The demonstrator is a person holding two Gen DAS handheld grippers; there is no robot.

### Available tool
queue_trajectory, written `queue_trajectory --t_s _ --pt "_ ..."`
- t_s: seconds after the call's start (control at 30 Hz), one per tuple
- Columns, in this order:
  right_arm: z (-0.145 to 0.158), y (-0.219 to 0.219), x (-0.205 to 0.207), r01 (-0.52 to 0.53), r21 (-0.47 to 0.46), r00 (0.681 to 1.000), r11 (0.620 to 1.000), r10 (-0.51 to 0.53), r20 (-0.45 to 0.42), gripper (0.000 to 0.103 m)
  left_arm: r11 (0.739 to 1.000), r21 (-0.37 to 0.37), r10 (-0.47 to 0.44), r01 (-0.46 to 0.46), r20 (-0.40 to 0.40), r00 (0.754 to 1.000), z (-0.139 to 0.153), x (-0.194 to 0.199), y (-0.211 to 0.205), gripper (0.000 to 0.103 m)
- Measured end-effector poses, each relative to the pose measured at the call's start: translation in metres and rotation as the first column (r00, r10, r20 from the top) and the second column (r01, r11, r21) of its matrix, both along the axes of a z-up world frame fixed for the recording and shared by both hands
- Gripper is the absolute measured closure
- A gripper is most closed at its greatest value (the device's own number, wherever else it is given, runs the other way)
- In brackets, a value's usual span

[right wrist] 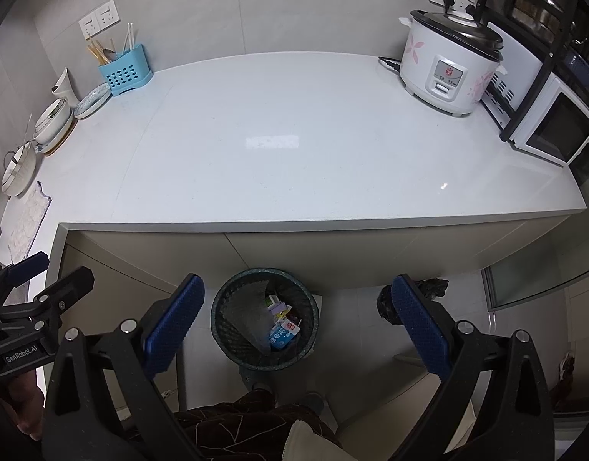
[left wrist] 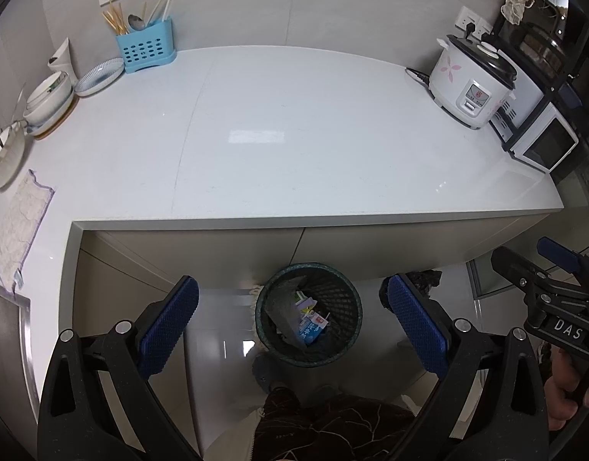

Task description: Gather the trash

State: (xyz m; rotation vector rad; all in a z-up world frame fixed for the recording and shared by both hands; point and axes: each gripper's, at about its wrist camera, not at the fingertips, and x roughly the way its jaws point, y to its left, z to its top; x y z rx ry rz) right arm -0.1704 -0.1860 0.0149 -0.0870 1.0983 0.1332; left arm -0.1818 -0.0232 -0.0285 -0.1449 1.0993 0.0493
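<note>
A dark mesh trash bin stands on the floor below the counter's front edge; it also shows in the right wrist view. Inside lie a blue-and-white carton and other small packets. My left gripper is open and empty, held above the bin. My right gripper is open and empty, also above the bin, and it shows at the right edge of the left wrist view. The left gripper shows at the left edge of the right wrist view.
The white countertop holds a rice cooker, a microwave, a blue utensil holder, stacked bowls and plates and a cloth. A black bag lies on the floor right of the bin.
</note>
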Motion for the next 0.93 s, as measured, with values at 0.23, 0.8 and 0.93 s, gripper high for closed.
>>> queue_trajectory --t_s 0.23,0.8,0.93 --pt "-0.0017 0.0024 -0.0012 -0.009 0.002 1.0 1.0 0.009 0.001 0.009 1.0 0.005 0.015 -0.015 0.002 1.0 0.0006 0.0028 0.0016 0.006" --pt "-0.0018 0.0013 0.0004 -0.009 0.003 1.0 1.0 0.009 0.002 0.009 1.0 -0.001 0.027 -0.027 -0.014 1.0 -0.0032 0.0046 0.0048 0.006" --pt "-0.0015 0.0005 0.0017 -0.01 0.003 1.0 1.0 0.01 0.004 0.009 1.0 -0.01 0.022 -0.022 -0.009 1.0 -0.0015 0.0037 0.005 0.006"
